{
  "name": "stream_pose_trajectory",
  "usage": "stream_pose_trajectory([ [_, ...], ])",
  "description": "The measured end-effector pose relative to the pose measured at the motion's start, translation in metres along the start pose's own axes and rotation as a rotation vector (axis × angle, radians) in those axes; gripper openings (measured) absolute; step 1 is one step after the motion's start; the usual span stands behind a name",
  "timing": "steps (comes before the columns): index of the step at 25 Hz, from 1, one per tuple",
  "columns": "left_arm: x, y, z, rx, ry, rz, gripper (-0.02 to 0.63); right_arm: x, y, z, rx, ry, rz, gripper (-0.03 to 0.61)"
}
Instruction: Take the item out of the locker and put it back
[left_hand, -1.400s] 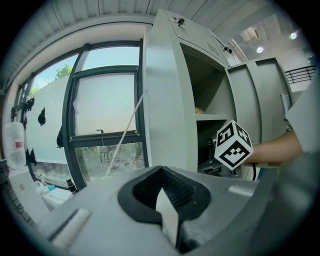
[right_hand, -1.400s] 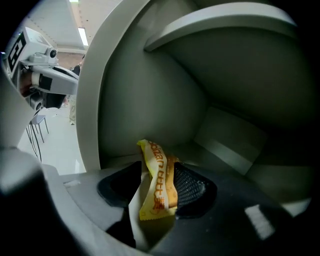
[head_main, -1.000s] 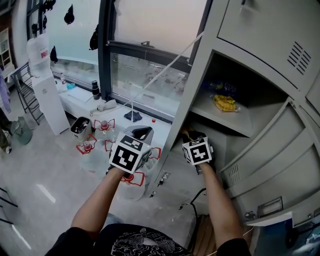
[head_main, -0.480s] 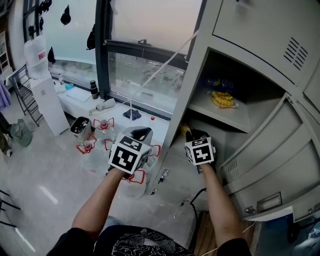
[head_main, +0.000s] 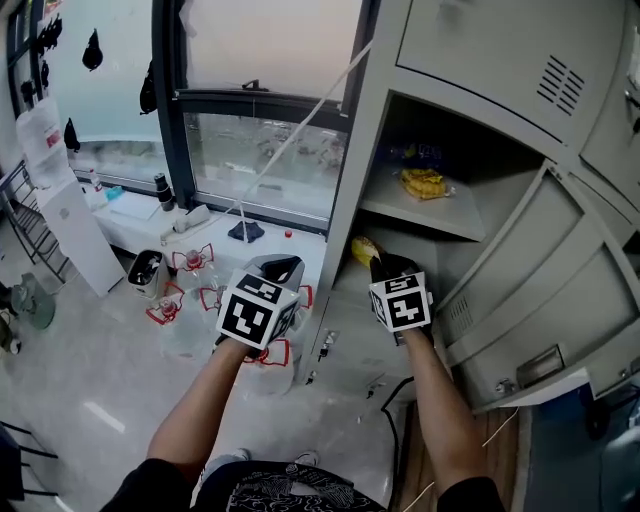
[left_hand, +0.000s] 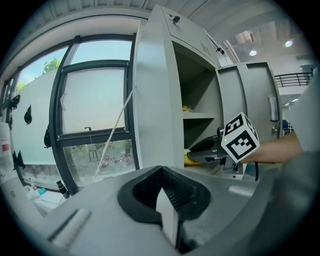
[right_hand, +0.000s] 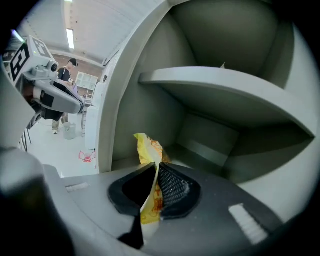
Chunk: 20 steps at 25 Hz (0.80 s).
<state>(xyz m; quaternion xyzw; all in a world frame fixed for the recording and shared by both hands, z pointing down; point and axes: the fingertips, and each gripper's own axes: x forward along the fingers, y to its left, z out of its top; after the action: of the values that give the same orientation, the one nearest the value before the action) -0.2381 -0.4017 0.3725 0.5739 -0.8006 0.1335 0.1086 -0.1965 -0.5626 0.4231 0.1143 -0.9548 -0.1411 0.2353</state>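
Note:
The grey locker (head_main: 480, 60) stands open, its door (head_main: 545, 265) swung out to the right. My right gripper (head_main: 375, 262) reaches into the lower compartment and is shut on a yellow snack packet (head_main: 364, 249). In the right gripper view the packet (right_hand: 148, 150) is pinched between the pads of the right gripper (right_hand: 156, 187) and sticks up above them. A second yellow packet (head_main: 423, 183) lies on the upper shelf. My left gripper (head_main: 280, 268) hovers left of the locker, before the window; in its own view the left gripper (left_hand: 162, 200) is shut with nothing in it.
Water bottles with red handles (head_main: 190, 262) stand on the floor by a low white ledge (head_main: 140, 215) under the window. A black cable (head_main: 398, 400) lies at the locker's foot. A person (right_hand: 62, 100) stands far off in the right gripper view.
My right gripper has risen a little with the yellow packet, which now shows more plainly at the locker's edge. The left gripper has stayed about where it was.

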Motion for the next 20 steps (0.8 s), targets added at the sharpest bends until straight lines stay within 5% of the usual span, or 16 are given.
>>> stream_pose_trajectory([
  [20,-0.024,-0.043,-0.001,0.073,-0.016,-0.271,0.000,-0.105,0.015,-0.005,0.139,-0.027,-0.256,0.043],
])
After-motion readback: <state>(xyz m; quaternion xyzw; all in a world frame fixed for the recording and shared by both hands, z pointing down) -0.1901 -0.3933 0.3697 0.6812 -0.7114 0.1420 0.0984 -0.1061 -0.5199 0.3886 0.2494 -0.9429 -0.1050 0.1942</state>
